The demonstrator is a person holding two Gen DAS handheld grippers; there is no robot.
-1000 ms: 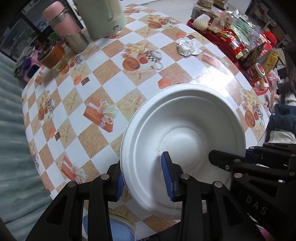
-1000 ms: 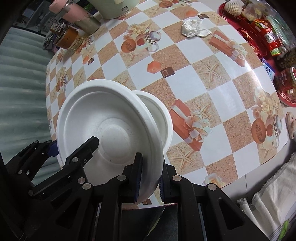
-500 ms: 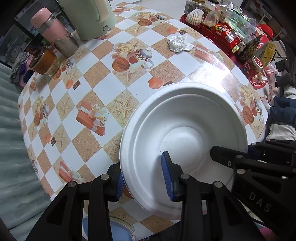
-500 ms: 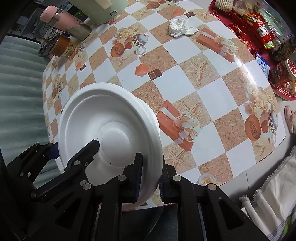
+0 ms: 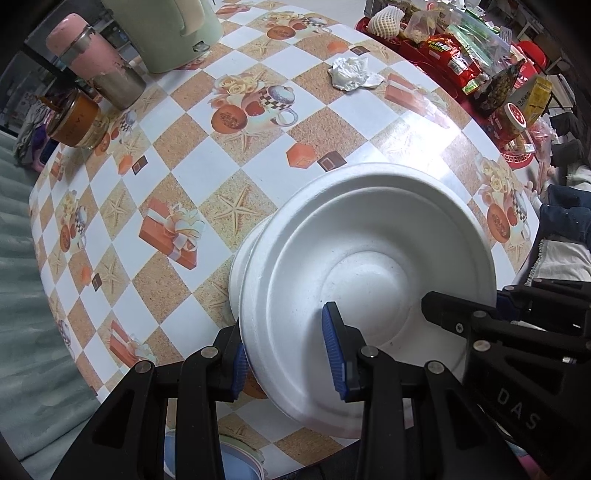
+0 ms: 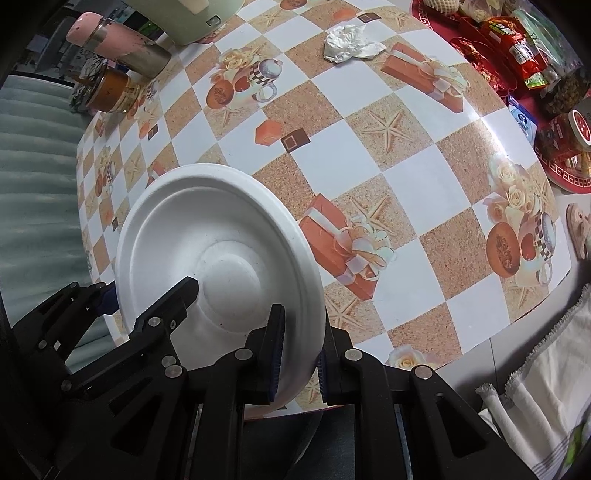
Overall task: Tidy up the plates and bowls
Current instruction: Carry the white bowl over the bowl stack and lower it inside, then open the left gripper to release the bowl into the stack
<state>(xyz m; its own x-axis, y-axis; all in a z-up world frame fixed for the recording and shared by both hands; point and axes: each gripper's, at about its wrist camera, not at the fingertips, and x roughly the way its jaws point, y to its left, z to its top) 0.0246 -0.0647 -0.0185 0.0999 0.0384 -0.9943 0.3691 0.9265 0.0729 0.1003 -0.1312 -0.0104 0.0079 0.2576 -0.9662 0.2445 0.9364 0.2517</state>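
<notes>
A white foam plate (image 5: 369, 266) is held over the patterned table, gripped on both sides. My left gripper (image 5: 284, 354) is shut on its near left rim. My right gripper (image 6: 299, 347) is shut on its near right rim; the plate (image 6: 221, 243) fills the left of the right wrist view. A second white rim (image 5: 238, 258) peeks out under the plate's left edge in the left wrist view. The plate hides whatever lies beneath it.
A green kettle (image 5: 166, 33), a pink flask (image 5: 96, 62) and a honey jar (image 5: 74, 118) stand at the far left. A crumpled tissue (image 5: 351, 72) lies further back. A red tray of snacks (image 5: 461, 55) sits far right. A blue-rimmed item (image 5: 229, 461) sits below the table edge.
Both grippers have carried the plate forward and lower over the table. The white bowl seen beside the plate one second ago is now covered by it.
</notes>
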